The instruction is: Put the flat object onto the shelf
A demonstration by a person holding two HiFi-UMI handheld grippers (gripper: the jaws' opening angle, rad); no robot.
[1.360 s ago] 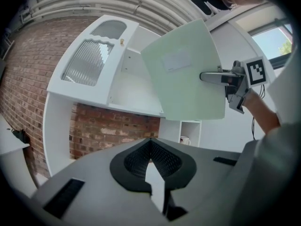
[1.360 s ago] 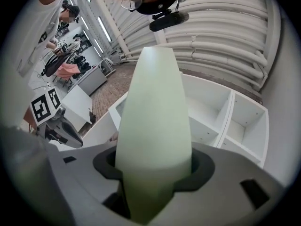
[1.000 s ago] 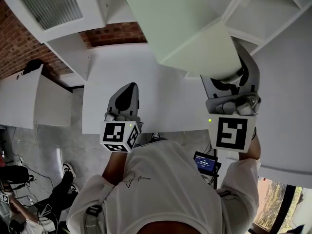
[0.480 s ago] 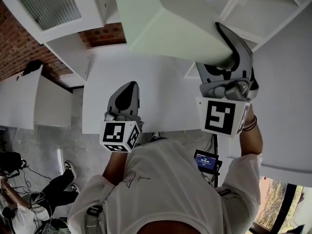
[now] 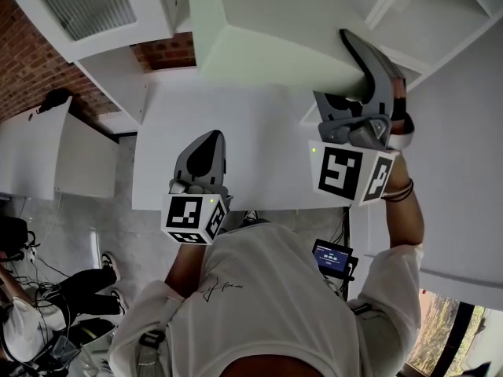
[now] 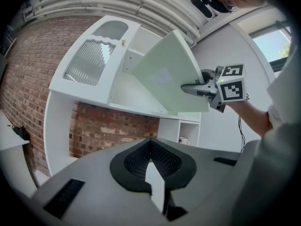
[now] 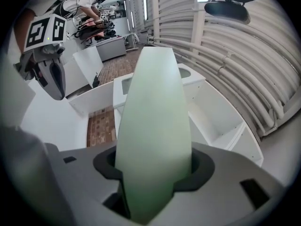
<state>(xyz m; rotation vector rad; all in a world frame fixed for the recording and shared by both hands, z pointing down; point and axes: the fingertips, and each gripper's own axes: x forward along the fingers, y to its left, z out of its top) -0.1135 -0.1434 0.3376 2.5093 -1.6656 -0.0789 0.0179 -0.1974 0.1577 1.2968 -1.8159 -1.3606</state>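
Left gripper (image 5: 206, 151) hangs level over the near edge of the white bench (image 5: 259, 132), jaws together with nothing between them – it has no part in the carrying at present. Its own view (image 6: 151, 171) confirms this: the dark pads meet at a point and only the room shows past them.

Up and to the right of it is the board (image 5: 267, 30), a pale green flat panel, held in the air well clear of the bench. From the left gripper view the board (image 6: 167, 76) stands tilted, with its far edge over the open compartment beside the ribbed-glass door (image 6: 91, 60); whether that edge touches the shelf (image 6: 127, 86) cannot be told.

Right gripper (image 5: 357, 57) is clamped on the board's near right corner, jaws spread wide to take its thickness. In its own view the board (image 7: 153, 117) fills the gap between the jaws (image 7: 153, 178) and runs out toward the white shelf (image 7: 211, 112) ahead.

As a judgement of progress: the pick-up and lift look done, and the board is being presented to the shelf but does not lie on it yet. What seems left is to bring the board flat, slide it into a compartment until it is carried there, then open the right jaws and draw back.
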